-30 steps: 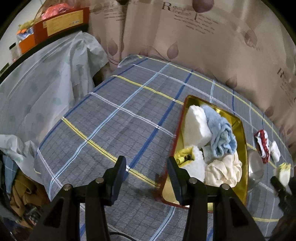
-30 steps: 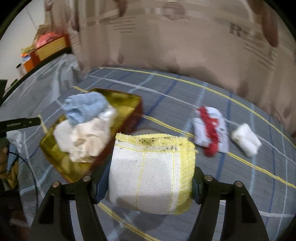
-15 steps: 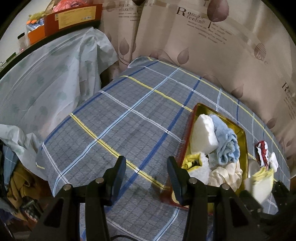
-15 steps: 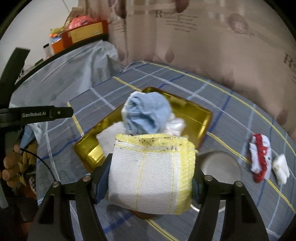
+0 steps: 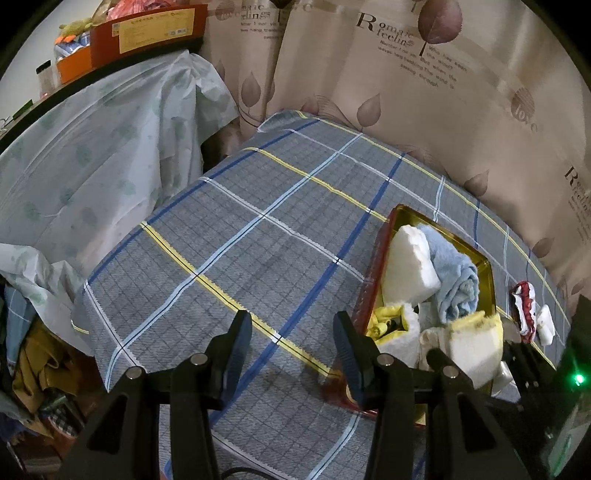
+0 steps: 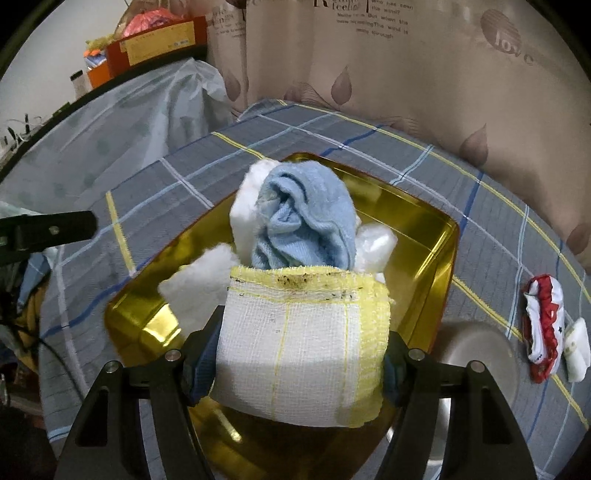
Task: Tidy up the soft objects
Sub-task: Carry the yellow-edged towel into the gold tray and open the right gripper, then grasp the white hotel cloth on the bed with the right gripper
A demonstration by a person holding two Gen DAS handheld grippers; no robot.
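My right gripper (image 6: pixel 295 360) is shut on a folded white cloth with yellow edging (image 6: pixel 303 347), held over the near end of the gold tin tray (image 6: pixel 428 236). Inside the tray lie a rolled light-blue towel (image 6: pixel 306 218), a white sponge block (image 5: pixel 408 262), a cream cloth and a yellow-and-white cloth (image 5: pixel 388 321). In the left wrist view the held cloth (image 5: pixel 474 347) hangs above the tray's near right part. My left gripper (image 5: pixel 293 341) stands open over the plaid bedcover, just left of the tray (image 5: pixel 373 284), with nothing between its fingers.
A red-and-white sock (image 6: pixel 543 325) and a small white sock (image 6: pixel 576 349) lie on the plaid bedcover (image 5: pixel 258 229) right of the tray. A round silver lid (image 6: pixel 469 350) sits beside the tray. A curtain hangs behind; plastic-covered furniture and a shelf with an orange box (image 5: pixel 144 31) stand left.
My right gripper carried the yellow-edged cloth leftward, from the bedcover beside the tray to above the tray's near end. The left gripper stayed in place, open.
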